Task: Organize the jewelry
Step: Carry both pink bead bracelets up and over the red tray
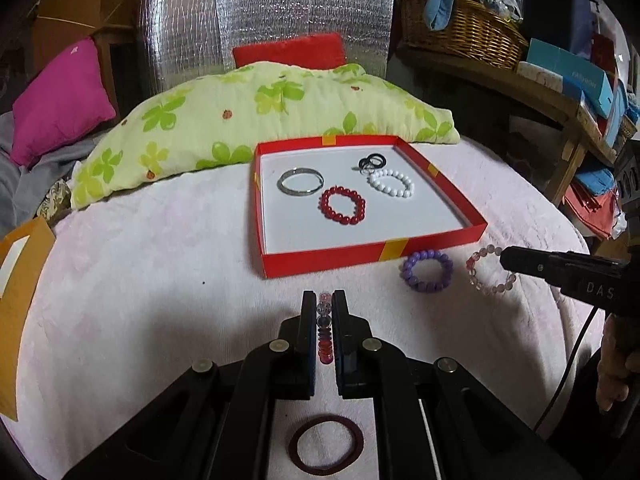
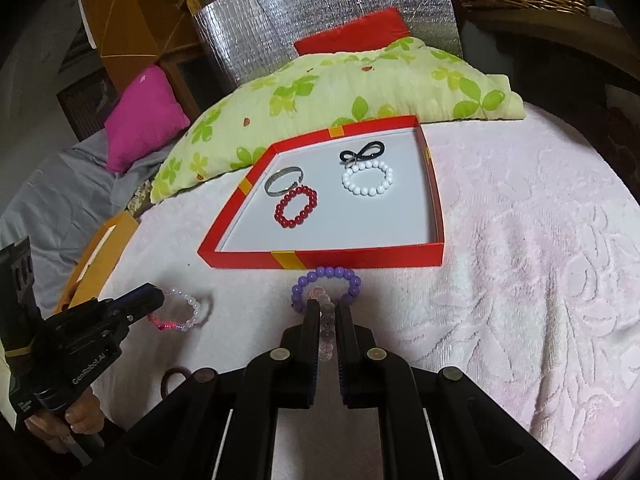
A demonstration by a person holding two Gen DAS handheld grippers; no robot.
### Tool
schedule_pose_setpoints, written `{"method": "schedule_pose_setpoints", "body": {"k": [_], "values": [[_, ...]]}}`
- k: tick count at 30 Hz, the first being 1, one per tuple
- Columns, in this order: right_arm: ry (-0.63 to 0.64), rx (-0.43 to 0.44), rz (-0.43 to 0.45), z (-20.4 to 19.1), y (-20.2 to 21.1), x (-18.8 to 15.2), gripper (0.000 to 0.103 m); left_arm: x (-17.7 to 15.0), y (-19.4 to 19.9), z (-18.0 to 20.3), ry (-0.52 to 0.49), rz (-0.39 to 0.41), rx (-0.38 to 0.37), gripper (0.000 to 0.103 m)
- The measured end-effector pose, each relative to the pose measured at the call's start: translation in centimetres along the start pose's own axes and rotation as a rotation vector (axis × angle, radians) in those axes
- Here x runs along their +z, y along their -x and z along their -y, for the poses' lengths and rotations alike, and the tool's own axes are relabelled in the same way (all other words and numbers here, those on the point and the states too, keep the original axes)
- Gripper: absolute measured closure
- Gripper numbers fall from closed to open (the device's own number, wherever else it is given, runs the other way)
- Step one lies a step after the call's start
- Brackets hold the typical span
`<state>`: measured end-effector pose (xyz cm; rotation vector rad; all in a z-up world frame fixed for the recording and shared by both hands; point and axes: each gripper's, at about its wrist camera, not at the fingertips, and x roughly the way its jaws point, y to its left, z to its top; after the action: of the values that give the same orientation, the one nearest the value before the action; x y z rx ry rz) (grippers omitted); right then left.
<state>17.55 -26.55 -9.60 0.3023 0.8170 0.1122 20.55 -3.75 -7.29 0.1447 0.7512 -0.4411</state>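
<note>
My left gripper (image 1: pixel 324 300) is shut on a clear and pink beaded bracelet (image 1: pixel 325 328), held edge-on between its fingers. The right wrist view shows that left gripper (image 2: pixel 158 294) with the bracelet (image 2: pixel 180 310) hanging just above the cloth. My right gripper (image 2: pixel 327 308) is shut on a pale pink beaded bracelet (image 2: pixel 326 320); in the left wrist view it (image 1: pixel 505 258) grips the bracelet (image 1: pixel 490 270) by one side. A purple bracelet (image 2: pixel 326 286) lies on the cloth before the red box (image 2: pixel 360 258). The box holds a silver bangle (image 2: pixel 284 180), red bracelet (image 2: pixel 296 206), white bracelet (image 2: pixel 367 178) and black rings (image 2: pixel 362 152).
A maroon hair tie (image 1: pixel 326 446) lies on the pink towel (image 1: pixel 160 280) near me. A green flowered pillow (image 1: pixel 260 108) lies behind the box. An orange paper bag (image 1: pixel 20 280) stands at the left edge, and a wicker basket (image 1: pixel 460 32) sits on a shelf at the right.
</note>
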Motion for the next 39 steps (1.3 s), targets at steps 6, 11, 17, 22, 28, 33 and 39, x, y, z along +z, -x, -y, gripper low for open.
{"method": "schedule_pose_setpoints", "body": {"k": [6, 11, 17, 22, 28, 33, 39], "values": [[0.01, 0.007, 0.016, -0.4, 0.5, 0.7, 0.094, 0.9, 0.1, 0.3, 0.013, 0.002, 0.014, 0.095], [0.005, 0.016, 0.03, -0.2, 0.7, 2.3, 0.094, 2.4, 0.4, 0.3, 0.03, 0.019, -0.009, 0.095], [-0.005, 0.018, 0.048, 0.2, 0.5, 4.5, 0.094, 4.7, -0.6, 0.5, 0.016, 0.023, -0.014, 0.095], [0.003, 0.015, 0.039, 0.5, -1.0, 6.5, 0.094, 6.8, -1.3, 0.7, -0.005, 0.045, -0.009, 0.095], [-0.003, 0.025, 0.033, 0.9, -2.3, 8.1, 0.094, 8.9, -2.4, 0.9, -0.011, 0.071, -0.031, 0.095], [-0.005, 0.035, 0.021, 1.1, -3.3, 9.1, 0.094, 9.0, -3.4, 1.0, 0.009, 0.08, -0.082, 0.095], [0.009, 0.042, 0.028, 0.9, -4.5, 11.1, 0.094, 9.2, -5.3, 0.7, 0.029, 0.062, -0.132, 0.095]]}}
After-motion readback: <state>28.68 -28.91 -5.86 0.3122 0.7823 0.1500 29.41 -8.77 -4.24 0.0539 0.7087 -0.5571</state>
